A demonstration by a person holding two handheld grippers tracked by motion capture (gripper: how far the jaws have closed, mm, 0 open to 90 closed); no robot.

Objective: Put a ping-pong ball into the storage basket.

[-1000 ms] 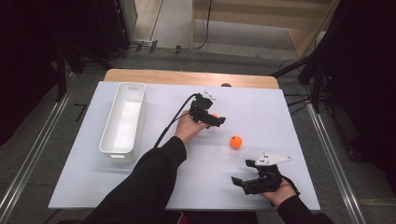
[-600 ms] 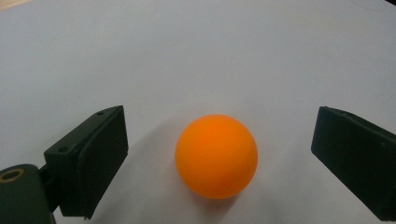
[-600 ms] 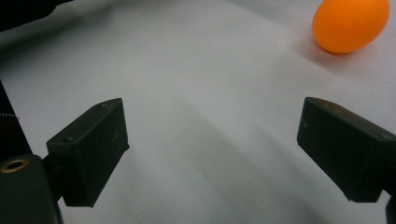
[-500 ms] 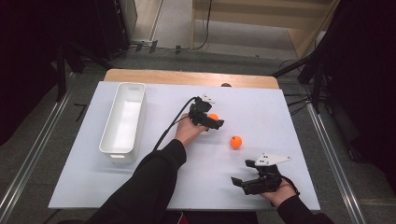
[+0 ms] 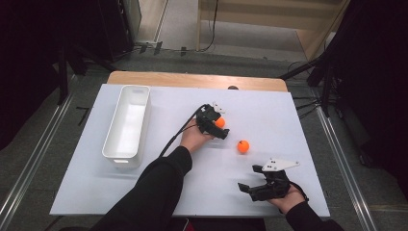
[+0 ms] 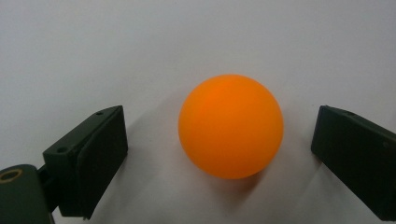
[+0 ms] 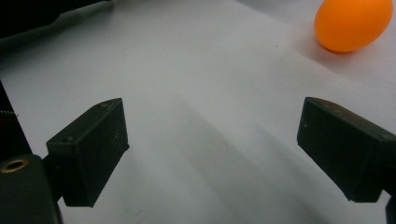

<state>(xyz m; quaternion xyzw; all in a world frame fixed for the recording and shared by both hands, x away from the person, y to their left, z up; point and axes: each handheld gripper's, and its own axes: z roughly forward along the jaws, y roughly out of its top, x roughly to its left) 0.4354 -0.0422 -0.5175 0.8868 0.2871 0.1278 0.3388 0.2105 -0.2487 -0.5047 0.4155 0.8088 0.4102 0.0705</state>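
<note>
An orange ball (image 5: 220,122) (image 6: 230,126) rests on the white table between the jaws of my left gripper (image 5: 217,126) (image 6: 219,154). That gripper is open, with a gap on each side of the ball. A second orange ball (image 5: 243,146) (image 7: 353,23) lies a little nearer and to the right, untouched. My right gripper (image 5: 250,180) (image 7: 210,154) is held low near the table's front right, open, with bare table between its jaws. In the right gripper view the second ball sits at the upper right, well beyond the jaws.
A long white bin (image 5: 127,126) stands on the left part of the white table top (image 5: 288,115). A wooden strip (image 5: 192,80) runs along the far edge. The left gripper's black cable (image 5: 175,134) trails back over the forearm.
The left gripper has shifted slightly around the far ball. The right gripper and the nearer ball have stayed put.
</note>
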